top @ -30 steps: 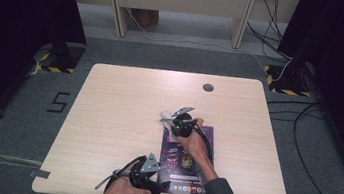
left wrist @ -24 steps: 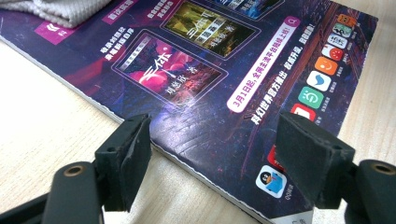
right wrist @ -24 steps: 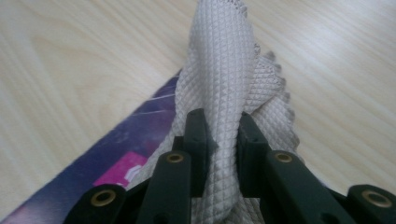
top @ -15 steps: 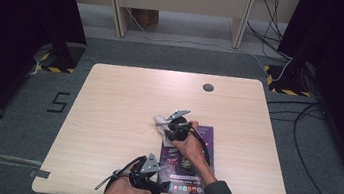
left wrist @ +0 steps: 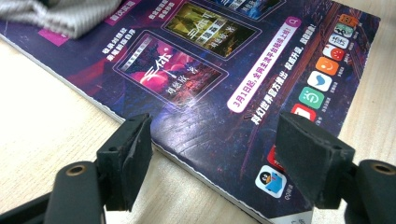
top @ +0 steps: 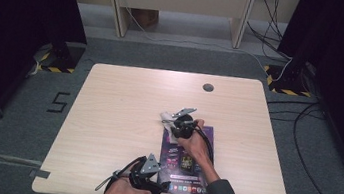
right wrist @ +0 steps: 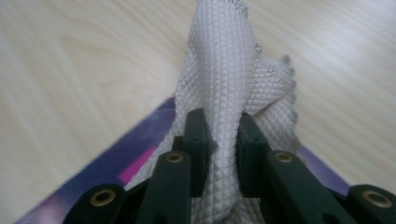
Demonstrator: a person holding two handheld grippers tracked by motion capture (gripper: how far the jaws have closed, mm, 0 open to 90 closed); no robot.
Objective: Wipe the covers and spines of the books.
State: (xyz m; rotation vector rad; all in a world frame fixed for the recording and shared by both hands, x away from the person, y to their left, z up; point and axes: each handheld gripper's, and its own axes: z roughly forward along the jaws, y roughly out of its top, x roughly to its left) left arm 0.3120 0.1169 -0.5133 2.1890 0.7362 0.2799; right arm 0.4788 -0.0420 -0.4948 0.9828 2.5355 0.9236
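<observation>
While pinching the soft, light cloth (right wrist: 229, 88) by a bunched fold in the closed right tool (right wrist: 223, 154), wiping the glossy magazine (left wrist: 243, 74) beneath, left tool (left wrist: 224, 154) gaping empty.

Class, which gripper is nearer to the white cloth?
Right. The right gripper is shut on the cloth at the magazine's far end; the left gripper stands open over its near edge.

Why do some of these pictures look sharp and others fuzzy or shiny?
Right gripper view: the cloth between the fingers is crisp, while the table behind blurs. Left gripper view: the booklet is sharp, with soft glare on its glossy cover; the near fingers look slightly soft. High view: evenly lit table, dark surroundings.
</observation>
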